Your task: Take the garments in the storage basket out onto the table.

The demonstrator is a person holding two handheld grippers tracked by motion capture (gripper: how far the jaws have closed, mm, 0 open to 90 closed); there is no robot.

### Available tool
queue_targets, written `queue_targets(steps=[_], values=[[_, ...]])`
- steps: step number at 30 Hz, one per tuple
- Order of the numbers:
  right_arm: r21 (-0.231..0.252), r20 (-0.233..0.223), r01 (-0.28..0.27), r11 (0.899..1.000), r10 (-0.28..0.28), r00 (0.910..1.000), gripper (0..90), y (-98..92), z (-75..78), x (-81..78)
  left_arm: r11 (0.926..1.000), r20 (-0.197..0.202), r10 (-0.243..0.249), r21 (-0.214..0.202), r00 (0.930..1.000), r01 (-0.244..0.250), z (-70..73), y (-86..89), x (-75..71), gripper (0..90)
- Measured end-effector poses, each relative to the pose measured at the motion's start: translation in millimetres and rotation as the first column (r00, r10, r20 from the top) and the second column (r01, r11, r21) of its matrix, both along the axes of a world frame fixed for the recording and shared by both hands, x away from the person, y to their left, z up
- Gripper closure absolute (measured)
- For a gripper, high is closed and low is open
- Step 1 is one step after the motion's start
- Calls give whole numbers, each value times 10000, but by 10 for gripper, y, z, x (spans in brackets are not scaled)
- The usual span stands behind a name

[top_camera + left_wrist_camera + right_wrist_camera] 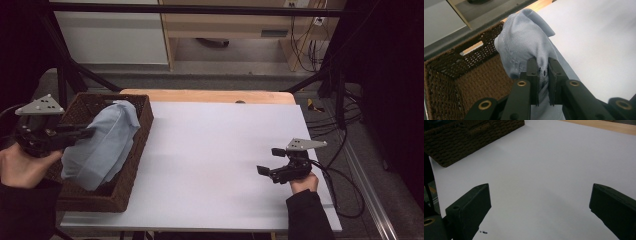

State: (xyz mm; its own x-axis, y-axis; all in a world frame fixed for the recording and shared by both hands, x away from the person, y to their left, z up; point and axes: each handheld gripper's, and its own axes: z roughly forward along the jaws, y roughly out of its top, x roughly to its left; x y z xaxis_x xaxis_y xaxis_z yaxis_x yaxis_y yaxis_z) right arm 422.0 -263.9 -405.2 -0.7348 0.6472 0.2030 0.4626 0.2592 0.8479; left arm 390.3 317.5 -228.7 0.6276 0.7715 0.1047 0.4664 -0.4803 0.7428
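A pale blue cloth (102, 145) hangs bunched over the brown wicker basket (134, 165) at the table's left edge. My left gripper (86, 132) is shut on a fold of this cloth (524, 42), its jaws pinching the fabric above the basket's inside (474, 85). At the right side of the white table my right gripper (270, 161) rests low over the surface with its jaws wide apart and nothing between them. The right gripper view has its own gripper (540, 210) above bare white tabletop, with the basket (469, 137) far off at the upper left.
The white table top (215, 150) stretches between the basket and the right gripper, with a wooden strip (210, 96) along its far edge. Black frame bars (65, 75) and cables (345, 165) stand around the table's sides.
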Motion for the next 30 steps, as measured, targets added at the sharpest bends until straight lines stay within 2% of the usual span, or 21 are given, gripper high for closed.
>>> queue_targets(steps=[6,15,30], values=[[-8,-38,7,10000,-7,10000,43,4,-3,2,9997,239,-189,125,9995,186,68,-78,13,807],[-24,-66,4,10000,-4,10000,44,3,-8,4,9987,261,-474,190,9985,469,166,-223,0,807],[-30,-75,9,10000,-9,10000,44,0,-13,6,9942,372,-940,558,9949,918,302,-484,-6,807]])
